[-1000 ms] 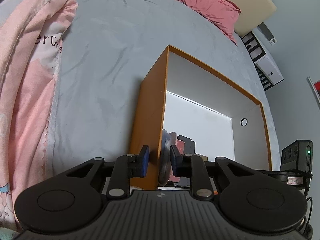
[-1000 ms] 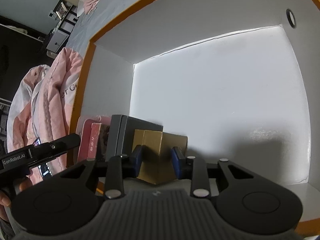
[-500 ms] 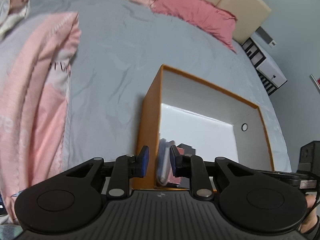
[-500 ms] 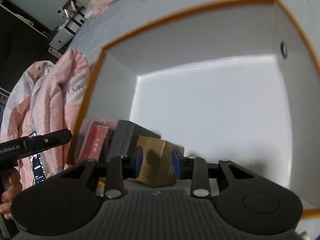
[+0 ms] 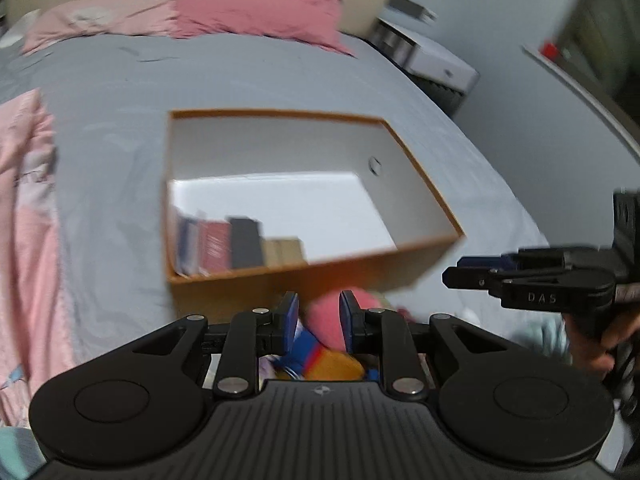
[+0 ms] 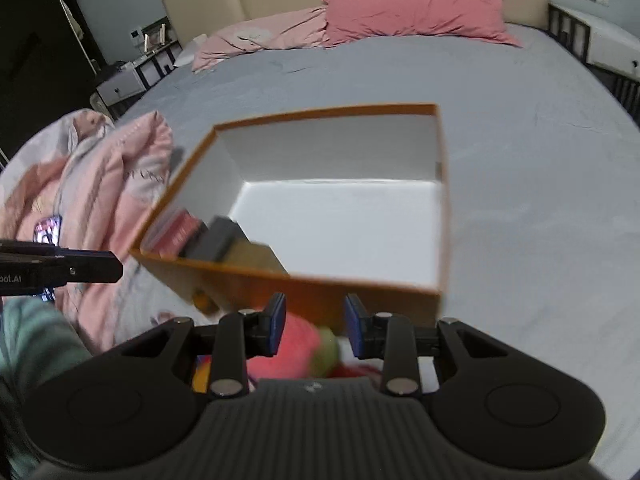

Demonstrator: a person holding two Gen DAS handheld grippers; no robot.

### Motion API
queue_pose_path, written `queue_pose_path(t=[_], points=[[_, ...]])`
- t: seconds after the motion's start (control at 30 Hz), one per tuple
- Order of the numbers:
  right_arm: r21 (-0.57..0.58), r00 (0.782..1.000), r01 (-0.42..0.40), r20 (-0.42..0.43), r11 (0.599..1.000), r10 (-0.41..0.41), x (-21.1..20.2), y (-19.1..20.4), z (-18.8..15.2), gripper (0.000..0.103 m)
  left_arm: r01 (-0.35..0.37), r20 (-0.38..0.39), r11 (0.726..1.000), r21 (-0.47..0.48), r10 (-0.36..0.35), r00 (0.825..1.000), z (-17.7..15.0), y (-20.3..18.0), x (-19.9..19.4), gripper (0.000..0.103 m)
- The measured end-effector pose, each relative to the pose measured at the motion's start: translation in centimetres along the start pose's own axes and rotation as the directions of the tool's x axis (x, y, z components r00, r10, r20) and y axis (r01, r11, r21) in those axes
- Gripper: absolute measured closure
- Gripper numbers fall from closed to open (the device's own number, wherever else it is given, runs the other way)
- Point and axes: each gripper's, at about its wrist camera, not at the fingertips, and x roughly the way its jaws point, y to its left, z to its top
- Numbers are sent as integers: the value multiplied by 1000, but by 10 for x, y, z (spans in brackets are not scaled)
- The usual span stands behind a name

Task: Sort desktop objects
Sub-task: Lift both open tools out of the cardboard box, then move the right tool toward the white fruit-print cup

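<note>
Orange box (image 5: 280,280) sat open on the grey bed (image 5: 120,92), small items lined along its near-left inner wall.
Blur smeared those items: a red pack (image 5: 214,246), a dark case (image 5: 245,240) and a tan carton (image 5: 286,250) stood side by side, with something bluish at the left corner too smeared to name. Left gripper (image 5: 319,326) hovered outside the box's near wall, its blue pads a narrow gap apart with nothing pinched; a pink plush shape (image 5: 326,322) lay below, mostly hidden by the gripper body. Right gripper (image 6: 315,326) stood somewhat wider, also empty, over the same soft pink mass. Pink quilt (image 6: 100,168) bunched at the bed's left edge; pillows (image 6: 412,8) lay at the head.
</note>
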Motion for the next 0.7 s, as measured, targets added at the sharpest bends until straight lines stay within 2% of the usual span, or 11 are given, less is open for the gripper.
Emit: queue_pose_path(t=[0.13, 0.23, 0.33, 0.43, 0.5, 0.6, 0.7], points=[[-3, 989, 105, -109, 995, -104, 1, -19, -21, 65, 26, -63, 997, 71, -22, 998, -23, -25, 13, 78], [2, 956, 149, -257, 989, -143, 12, -34, -38, 65, 44, -108, 994, 96, -33, 994, -37, -37, 23, 78], [-24, 926, 161, -341, 987, -159, 26, -28, -53, 60, 37, -144, 993, 109, -21, 989, -47, -47, 35, 78], [-89, 904, 183, -377, 979, -203, 44, -13, -58, 50, 25, -160, 993, 115, -6, 987, -54, -51, 40, 78], [-133, 881, 198, -411, 971, -236, 60, -5, -63, 36, 16, -172, 994, 109, 3, 985, -56, -50, 42, 78], [-255, 829, 267, -431, 929, -356, 82, 8, -72, 35, 6, -183, 996, 92, 11, 983, -60, -45, 40, 78], [-373, 788, 335, -392, 865, -475, 93, 21, -80, 35, 8, -182, 997, 76, 6, 983, -63, -41, 39, 78]])
